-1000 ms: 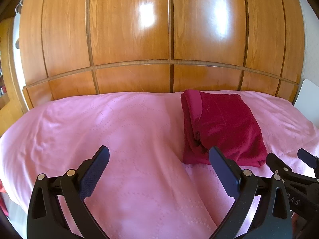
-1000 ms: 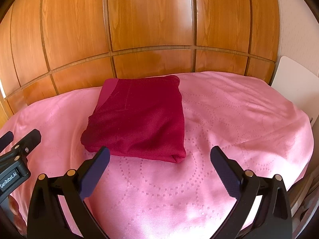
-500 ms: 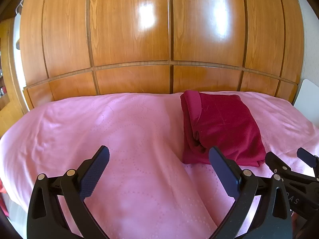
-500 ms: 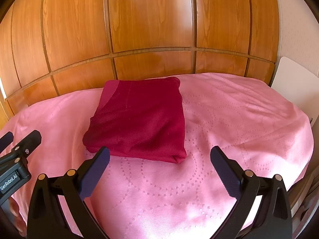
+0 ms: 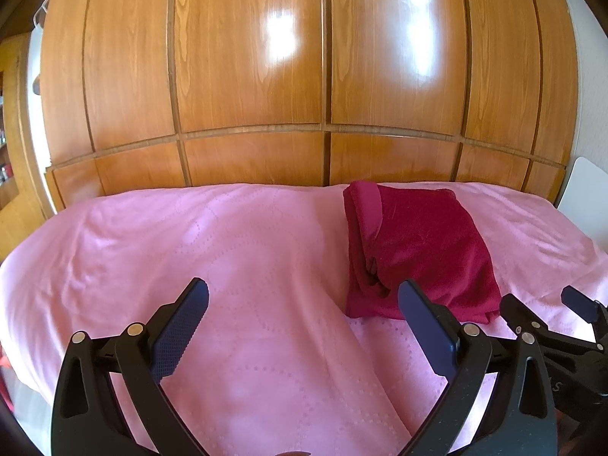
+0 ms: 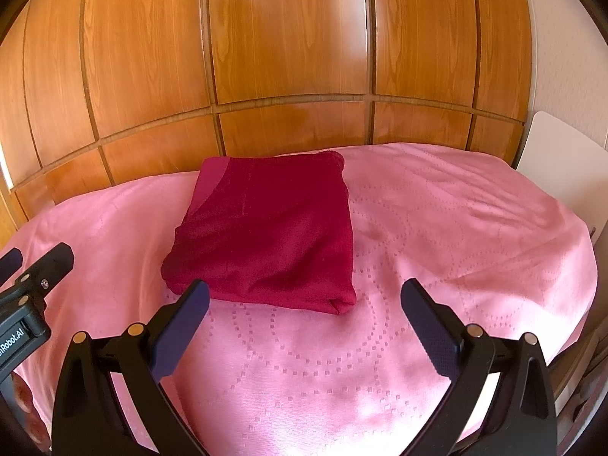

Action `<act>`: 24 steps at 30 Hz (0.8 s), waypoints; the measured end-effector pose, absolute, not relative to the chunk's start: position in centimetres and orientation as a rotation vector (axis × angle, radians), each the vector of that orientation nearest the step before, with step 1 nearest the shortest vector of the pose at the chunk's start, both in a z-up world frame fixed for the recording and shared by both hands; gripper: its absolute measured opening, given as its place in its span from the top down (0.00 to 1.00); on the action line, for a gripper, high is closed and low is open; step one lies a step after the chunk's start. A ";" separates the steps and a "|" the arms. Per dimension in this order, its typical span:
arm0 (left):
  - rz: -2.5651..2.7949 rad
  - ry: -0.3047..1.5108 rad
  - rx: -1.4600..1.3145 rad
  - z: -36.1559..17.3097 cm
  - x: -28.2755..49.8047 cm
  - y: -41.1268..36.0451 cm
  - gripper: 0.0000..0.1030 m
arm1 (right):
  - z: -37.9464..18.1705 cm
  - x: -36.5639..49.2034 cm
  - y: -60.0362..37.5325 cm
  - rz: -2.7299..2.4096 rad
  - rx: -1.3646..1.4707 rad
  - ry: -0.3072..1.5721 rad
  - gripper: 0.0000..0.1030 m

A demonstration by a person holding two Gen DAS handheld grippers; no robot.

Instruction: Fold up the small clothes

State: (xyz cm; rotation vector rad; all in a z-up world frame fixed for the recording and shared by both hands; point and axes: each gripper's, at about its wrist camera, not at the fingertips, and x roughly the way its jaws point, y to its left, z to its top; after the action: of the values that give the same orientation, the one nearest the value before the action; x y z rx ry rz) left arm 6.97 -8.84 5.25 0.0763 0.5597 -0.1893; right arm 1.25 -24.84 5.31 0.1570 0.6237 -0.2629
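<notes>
A dark red garment (image 5: pixel 421 250) lies folded into a flat rectangle on the pink bedspread (image 5: pixel 228 250); it also shows in the right wrist view (image 6: pixel 273 235). My left gripper (image 5: pixel 304 307) is open and empty, held above the bedspread, near and to the left of the garment's near edge. My right gripper (image 6: pixel 304 307) is open and empty, just short of the garment's near edge. Each gripper shows at the edge of the other's view: the right one in the left wrist view (image 5: pixel 547 315), the left one in the right wrist view (image 6: pixel 30 269).
A wooden panelled wardrobe (image 5: pixel 304 76) stands right behind the bed. A white board (image 6: pixel 554 152) stands at the bed's right side. The bedspread (image 6: pixel 456 235) drops off at its left, right and near edges.
Both grippers have drawn back slightly from the garment, which sits a little farther away in both views. The garment has not moved and both grippers stay open.
</notes>
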 end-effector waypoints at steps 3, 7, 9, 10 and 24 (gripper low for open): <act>-0.188 0.554 0.076 5.3 6.9 -8.9 0.04 | 5.3 1.2 -24.8 -0.264 0.158 0.627 0.02; -0.190 0.559 0.071 5.3 6.9 -8.9 0.04 | 5.2 1.3 -24.8 -0.263 0.159 0.633 0.02; -0.187 0.563 0.070 5.2 6.9 -9.0 0.04 | 5.2 1.3 -24.8 -0.263 0.160 0.636 0.02; -0.191 0.565 0.067 5.2 6.9 -8.9 0.04 | 5.1 1.3 -24.7 -0.263 0.160 0.638 0.02; -0.192 0.649 0.066 3.3 8.6 -8.7 0.04 | 4.3 2.0 -25.2 -0.261 0.171 0.653 0.02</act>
State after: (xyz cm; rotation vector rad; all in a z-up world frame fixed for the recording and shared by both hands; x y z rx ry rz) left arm 8.60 -8.72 3.34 0.0661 0.6486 -0.1925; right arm 2.04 -25.23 4.34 0.1706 0.6531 -0.2611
